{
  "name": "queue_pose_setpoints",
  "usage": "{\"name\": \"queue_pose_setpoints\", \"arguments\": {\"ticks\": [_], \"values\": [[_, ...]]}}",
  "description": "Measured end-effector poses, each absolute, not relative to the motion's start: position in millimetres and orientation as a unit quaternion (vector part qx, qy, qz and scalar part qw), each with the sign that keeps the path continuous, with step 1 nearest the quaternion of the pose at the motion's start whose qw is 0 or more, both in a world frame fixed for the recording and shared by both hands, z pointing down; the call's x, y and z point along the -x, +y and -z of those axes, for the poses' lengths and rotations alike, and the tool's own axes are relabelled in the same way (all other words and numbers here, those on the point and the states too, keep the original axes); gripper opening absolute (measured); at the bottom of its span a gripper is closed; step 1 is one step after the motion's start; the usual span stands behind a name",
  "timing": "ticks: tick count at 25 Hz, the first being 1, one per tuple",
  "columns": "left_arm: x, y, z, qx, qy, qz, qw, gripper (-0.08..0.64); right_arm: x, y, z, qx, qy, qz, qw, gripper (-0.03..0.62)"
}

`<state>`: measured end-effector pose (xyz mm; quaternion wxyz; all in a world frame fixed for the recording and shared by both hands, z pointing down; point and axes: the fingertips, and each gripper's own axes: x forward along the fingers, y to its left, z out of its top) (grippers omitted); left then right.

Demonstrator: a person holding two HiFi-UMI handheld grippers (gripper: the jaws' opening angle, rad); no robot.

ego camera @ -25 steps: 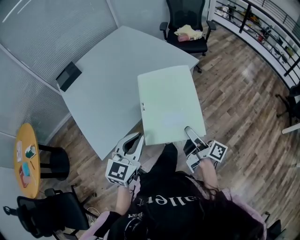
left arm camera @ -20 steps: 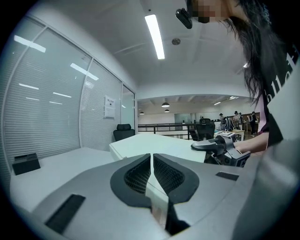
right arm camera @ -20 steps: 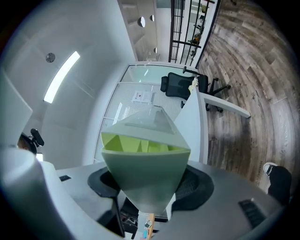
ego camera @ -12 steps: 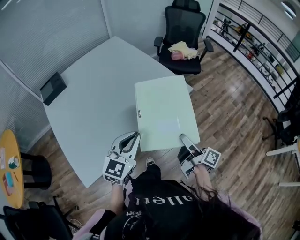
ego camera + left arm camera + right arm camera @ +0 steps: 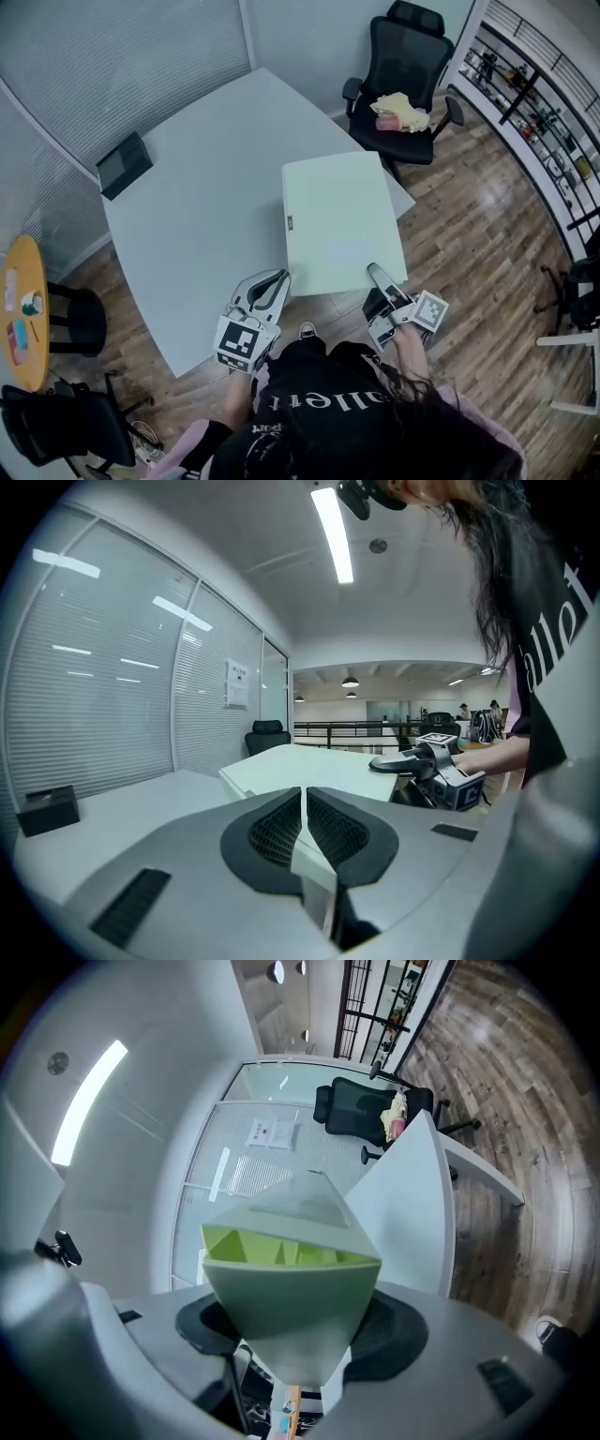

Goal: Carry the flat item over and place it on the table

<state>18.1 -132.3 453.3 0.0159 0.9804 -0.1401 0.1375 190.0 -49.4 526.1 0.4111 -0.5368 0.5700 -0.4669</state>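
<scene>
The flat item is a pale green rectangular panel [image 5: 342, 220], held level over the near right part of the big grey table [image 5: 187, 216]. My left gripper [image 5: 273, 284] is shut on the panel's near left edge. In the left gripper view the thin edge [image 5: 302, 853] sits pinched between the dark pads [image 5: 278, 832]. My right gripper [image 5: 378, 277] is shut on the near right corner. In the right gripper view that corner [image 5: 291, 1279] fills the jaws and shows a ribbed green underside. The right gripper [image 5: 424, 761] also shows in the left gripper view.
A black office chair [image 5: 405, 70] with a yellow cloth on its seat stands beyond the table's far right corner. A black box [image 5: 124, 164] lies on the table's left side. A round yellow side table [image 5: 23, 314] and another chair [image 5: 66, 427] are at left. A railing [image 5: 539, 89] runs at right.
The panel has moved with both grippers from mostly beyond the table's edge to over the tabletop. Both grips look unchanged.
</scene>
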Motion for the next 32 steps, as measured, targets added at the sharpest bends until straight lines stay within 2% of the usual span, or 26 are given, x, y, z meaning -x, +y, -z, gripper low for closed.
{"name": "queue_pose_setpoints", "arguments": {"ticks": [12, 23, 32], "values": [[-9, -148, -470, -0.963, -0.213, -0.164, 0.038, 0.037, -219, -121, -535, 0.503, 0.599, 0.495, 0.378, 0.291], [-47, -198, -465, -0.938, -0.308, -0.152, 0.054, 0.037, -267, -225, -559, 0.468, 0.62, 0.549, 0.31, 0.291], [-69, -235, -455, -0.918, -0.367, -0.144, 0.039, 0.037, -285, -296, -592, 0.437, 0.617, 0.599, 0.263, 0.291]]}}
